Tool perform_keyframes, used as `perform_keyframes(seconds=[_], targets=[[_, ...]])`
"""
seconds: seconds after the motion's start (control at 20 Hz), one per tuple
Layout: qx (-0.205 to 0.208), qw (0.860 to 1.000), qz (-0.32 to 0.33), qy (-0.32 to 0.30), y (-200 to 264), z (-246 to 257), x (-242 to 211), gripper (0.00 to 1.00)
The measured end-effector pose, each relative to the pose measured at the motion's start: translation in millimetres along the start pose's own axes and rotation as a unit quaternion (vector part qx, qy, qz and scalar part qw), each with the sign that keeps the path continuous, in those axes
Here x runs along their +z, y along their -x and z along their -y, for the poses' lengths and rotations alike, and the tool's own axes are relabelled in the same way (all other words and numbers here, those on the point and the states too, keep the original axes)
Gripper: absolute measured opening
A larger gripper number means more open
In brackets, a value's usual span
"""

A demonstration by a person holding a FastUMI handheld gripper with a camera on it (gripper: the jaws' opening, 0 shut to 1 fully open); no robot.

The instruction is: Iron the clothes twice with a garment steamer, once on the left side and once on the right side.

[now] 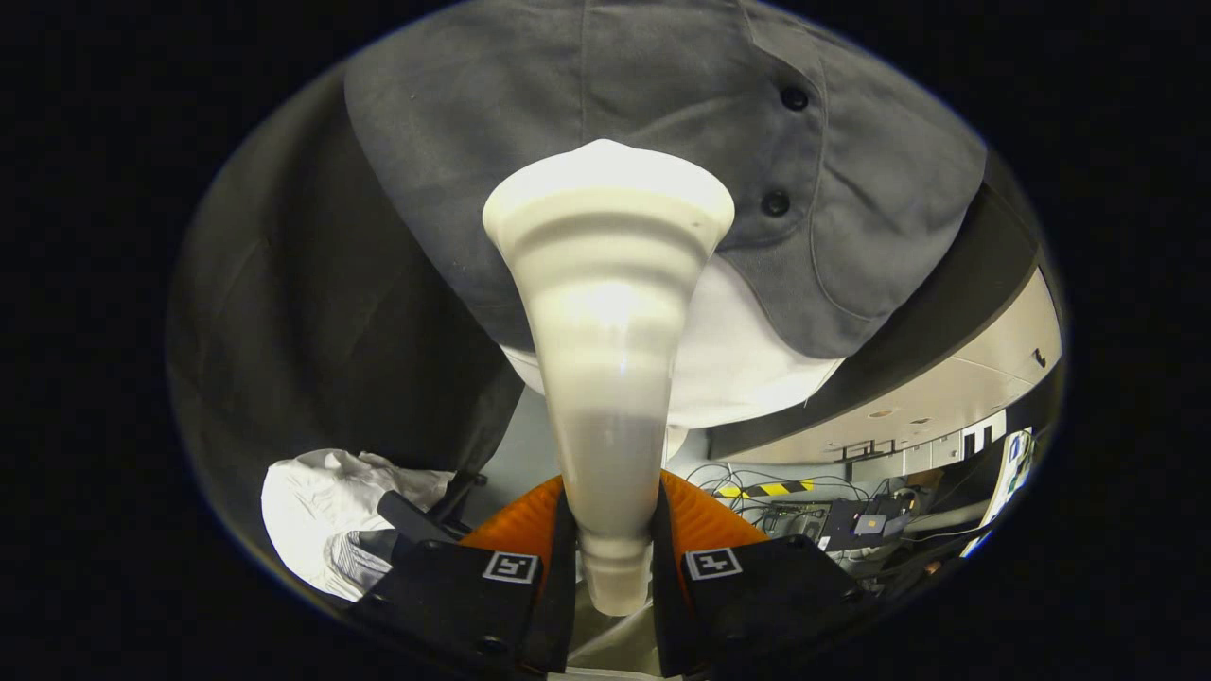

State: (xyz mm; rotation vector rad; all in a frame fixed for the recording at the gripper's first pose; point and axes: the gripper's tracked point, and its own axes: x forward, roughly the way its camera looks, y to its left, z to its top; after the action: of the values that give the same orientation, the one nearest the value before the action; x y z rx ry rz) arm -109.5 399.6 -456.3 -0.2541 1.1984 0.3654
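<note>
The garment steamer (605, 378) is held clamped between the two fingers of the gripper (613, 567), both pressed against its narrow handle end, with the wide head flaring out ahead toward the grey shirt (530, 104). The shirt hangs just beyond the head, with a white garment (738, 359) showing beneath its hem; whether the head is already touching the cloth cannot be told. A slip is judged the chief risk: the handle is smooth and tapered, so a push against the fabric could let it slide or twist in the grip. The two dark buttons (783, 151) on the placket lie to the right of the head, and a stroke on that side could snag on them or on the placket's edge. If the head is pressed too hard, the hanging cloth may simply be swung away rather than smoothed. To the left, dark booth cloth (303, 303) is close behind the shirt's edge, and a crumpled white bundle (322, 511) lies low beside the fingers. Room is open downward past the hem, but cables and equipment (851, 515) are crowded low on the right
</note>
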Motion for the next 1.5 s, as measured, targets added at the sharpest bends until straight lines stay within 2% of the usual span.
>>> perform_keyframes(seconds=[0.35,0.9,1.2,1.5], targets=[[0.013,1.000,0.009,-0.009,18.8,4.1,-8.0,0.43],[0.012,0.993,0.109,-0.045,112.5,35.5,45.7,0.43],[0.006,0.981,0.182,-0.066,181.7,62.3,89.3,0.42],[-0.008,0.960,0.262,-0.099,264.6,104.1,125.0,0.42]])
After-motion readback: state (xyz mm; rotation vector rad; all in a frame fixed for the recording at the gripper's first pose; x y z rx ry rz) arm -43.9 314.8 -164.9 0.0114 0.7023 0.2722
